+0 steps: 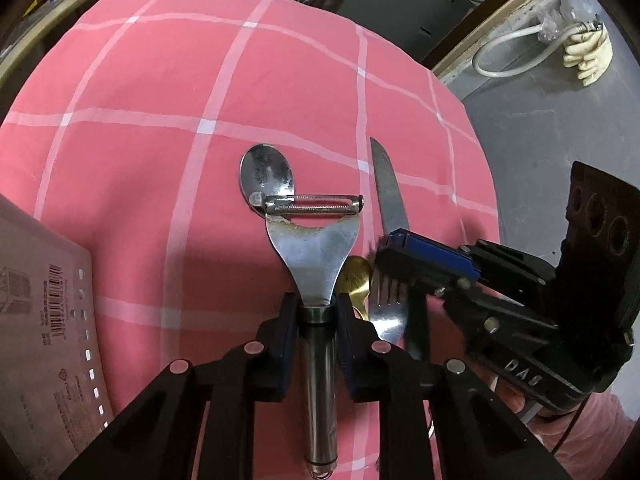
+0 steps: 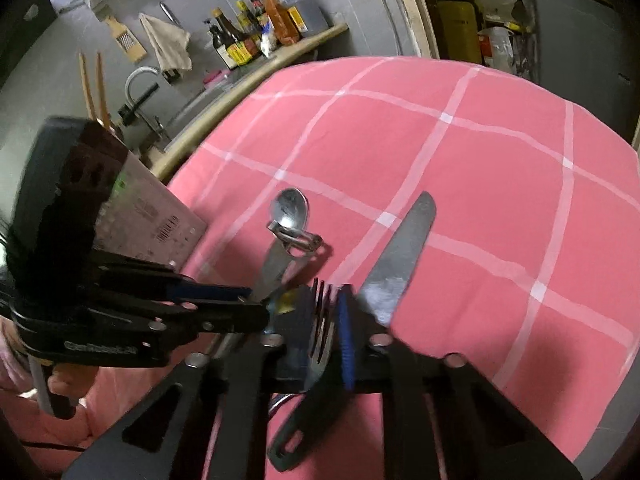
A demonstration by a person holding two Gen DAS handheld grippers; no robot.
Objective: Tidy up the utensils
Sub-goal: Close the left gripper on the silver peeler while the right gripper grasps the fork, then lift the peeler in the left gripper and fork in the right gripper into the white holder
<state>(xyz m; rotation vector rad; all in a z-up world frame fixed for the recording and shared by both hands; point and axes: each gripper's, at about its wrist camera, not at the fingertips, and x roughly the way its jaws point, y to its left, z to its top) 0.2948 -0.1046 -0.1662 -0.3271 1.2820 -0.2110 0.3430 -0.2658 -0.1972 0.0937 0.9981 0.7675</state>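
so the left gripper (image 1: 316, 312) has its fingers clamped on the neck of the peeler (image 1: 314, 240), handle running back between the fingers, blade end sticking out ahead over the pink checked cloth (image 1: 160, 80). just past the peeler's blade sits a steel spoon (image 1: 266, 176), bowl partly tucked under it. right of the left fingers there's a gold spoon (image 1: 354, 280) and the fork (image 1: 386, 304), nearly touching each other.

the right gripper (image 2: 324, 320) is pinched on the fork (image 2: 320, 320), tines poking forward between the fingers and the dark handle trailing back underneath. the knife (image 2: 400, 248) lies just right of those fingers, blade pointing away.

progress-wise i'd say early days: everything's bunched in one loose pile, nothing visibly sorted. a grey box (image 1: 44, 312) with a barcode sits left of the left fingers, maybe the destination, can't tell. peeler, fork, both spoons and knife all left to place.
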